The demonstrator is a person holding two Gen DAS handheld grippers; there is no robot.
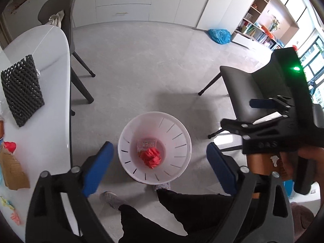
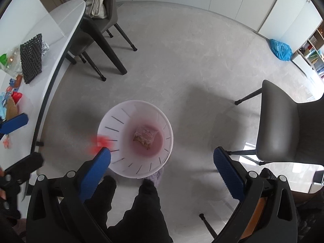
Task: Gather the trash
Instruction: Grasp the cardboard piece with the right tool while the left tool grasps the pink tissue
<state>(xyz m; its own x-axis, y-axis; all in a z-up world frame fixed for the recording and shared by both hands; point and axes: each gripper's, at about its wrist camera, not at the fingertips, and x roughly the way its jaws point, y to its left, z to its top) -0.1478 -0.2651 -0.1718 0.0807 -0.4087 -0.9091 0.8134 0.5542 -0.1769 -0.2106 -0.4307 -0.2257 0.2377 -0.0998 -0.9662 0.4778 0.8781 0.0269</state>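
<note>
Our jaws gape wide, empty, above the white bin [image 1: 155, 147]; tabletop [image 1: 50, 93] edge just beside it, open floor [image 1: 154, 64] beyond.

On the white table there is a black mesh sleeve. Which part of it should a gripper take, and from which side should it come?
Probably best from above, straight down, at the corner of the black mesh sleeve that lies nearest the table edge. It lies flat, so only its thin edges offer something to pinch. The open netting looks soft and should squash between the pads. The left gripper is open and holds nothing.

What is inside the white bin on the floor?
Inside the white bin lie a crumpled red paper and a clear snack wrapper. The red paper covers part of the wrapper; anything underneath stays hidden.
</note>
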